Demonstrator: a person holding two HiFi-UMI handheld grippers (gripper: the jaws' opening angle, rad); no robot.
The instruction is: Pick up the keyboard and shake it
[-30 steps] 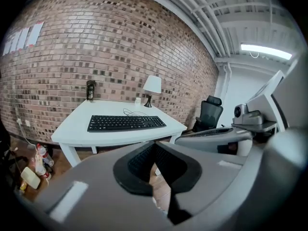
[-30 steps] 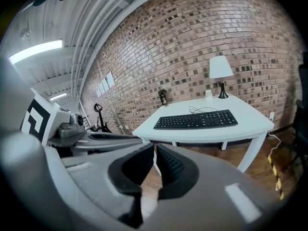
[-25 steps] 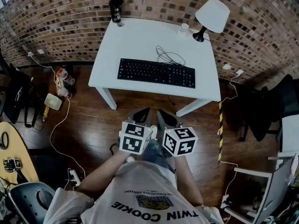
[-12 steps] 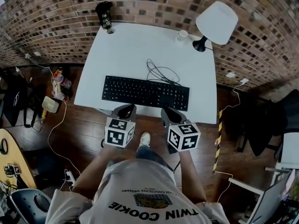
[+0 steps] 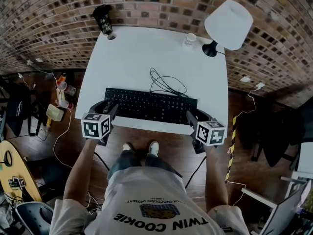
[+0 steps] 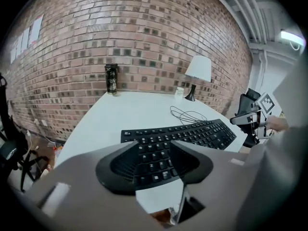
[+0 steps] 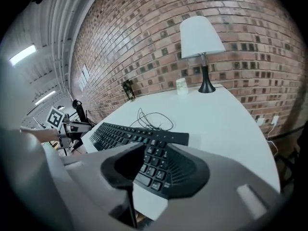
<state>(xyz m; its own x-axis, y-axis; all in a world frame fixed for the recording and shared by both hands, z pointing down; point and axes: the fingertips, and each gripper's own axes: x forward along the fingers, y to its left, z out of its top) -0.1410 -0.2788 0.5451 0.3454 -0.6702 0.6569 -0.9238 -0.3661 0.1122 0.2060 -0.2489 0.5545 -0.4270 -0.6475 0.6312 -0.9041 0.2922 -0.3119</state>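
Note:
A black keyboard lies along the near edge of the white table, its cable coiled behind it. My left gripper is at the keyboard's left end and my right gripper at its right end. Both sets of jaws are opening. In the left gripper view the left gripper frames the end keys of the keyboard in its gap, and no pad presses on them. In the right gripper view the right gripper stands the same way at the other end of the keyboard.
A white-shaded lamp stands at the table's back right, with a small white cup beside it. A tall black cup is at the back left. Cables and clutter lie on the wooden floor at left, and a dark chair stands at right.
The person has stepped up to the table. Both grippers have moved forward and apart, from in front of the body to the keyboard's two ends, and their jaws have opened.

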